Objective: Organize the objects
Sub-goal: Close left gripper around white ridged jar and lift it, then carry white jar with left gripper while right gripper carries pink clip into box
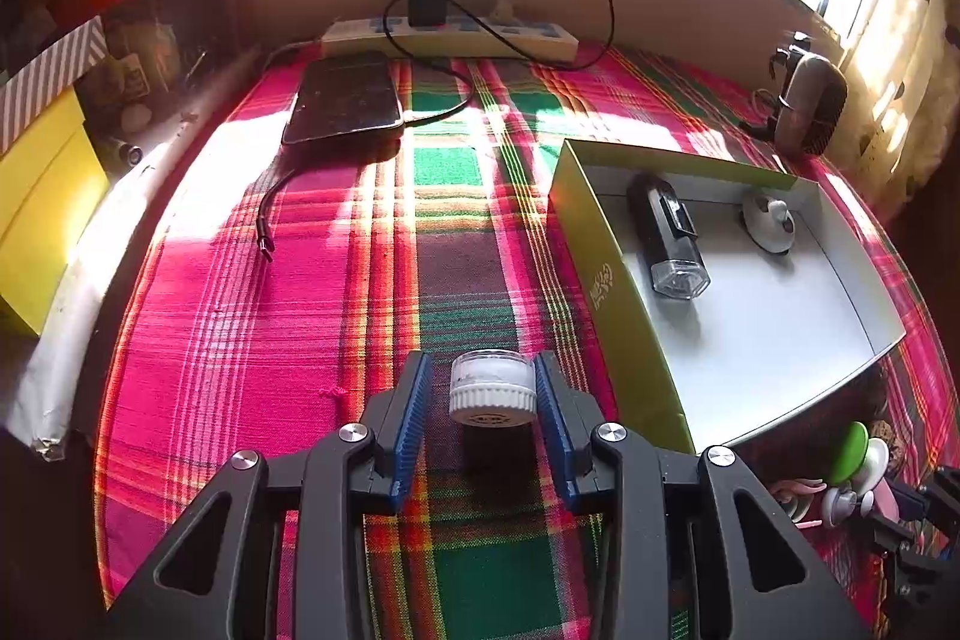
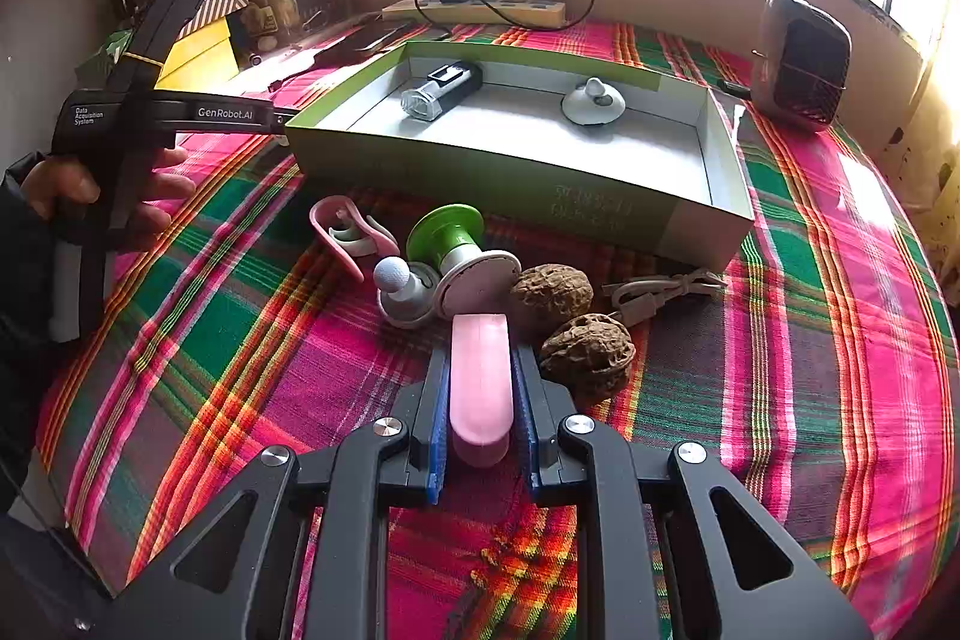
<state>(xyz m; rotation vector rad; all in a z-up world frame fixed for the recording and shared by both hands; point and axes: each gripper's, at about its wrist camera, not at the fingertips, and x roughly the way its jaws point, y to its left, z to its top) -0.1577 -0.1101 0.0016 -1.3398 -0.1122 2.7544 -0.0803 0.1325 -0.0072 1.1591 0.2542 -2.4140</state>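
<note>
Left claw (image 1: 483, 394): its blue pads sit against both sides of a small white jar (image 1: 493, 388), lid toward the camera, carried above the plaid cloth covering the desk (image 1: 336, 292). Grip judged firm, though contact is only along the jar's round flanks.

Right claw (image 2: 480, 388): closed tight on a pink clip-like piece (image 2: 480, 382), which stands out forward between the pads, low over the cloth.

Green box (image 2: 510, 172): open, lying toward the far right of the desk. Inside, along its far wall, are a black bike light (image 2: 441, 91) and a small white item (image 2: 593, 100). The rest of its floor is bare.

Loose items still on the cloth, just before the box's near wall: a second pink clip (image 2: 345, 229), a green-topped suction piece (image 2: 459, 250), a white ball-headed piece (image 2: 399, 289), two walnuts (image 2: 570, 322), and a grey cable (image 2: 657, 295).

Risks, in my judgement:
- The jar is round and smooth; tilting it over the box wall could let it roll out of the pads and drop.
- The box wall stands high; a low approach by either claw would strike it and shove the light box across the cloth.
- The right claw works close to the walnuts and the suction piece; a careless lift may knock them.
- Both hands heading for the box together could collide.
</note>
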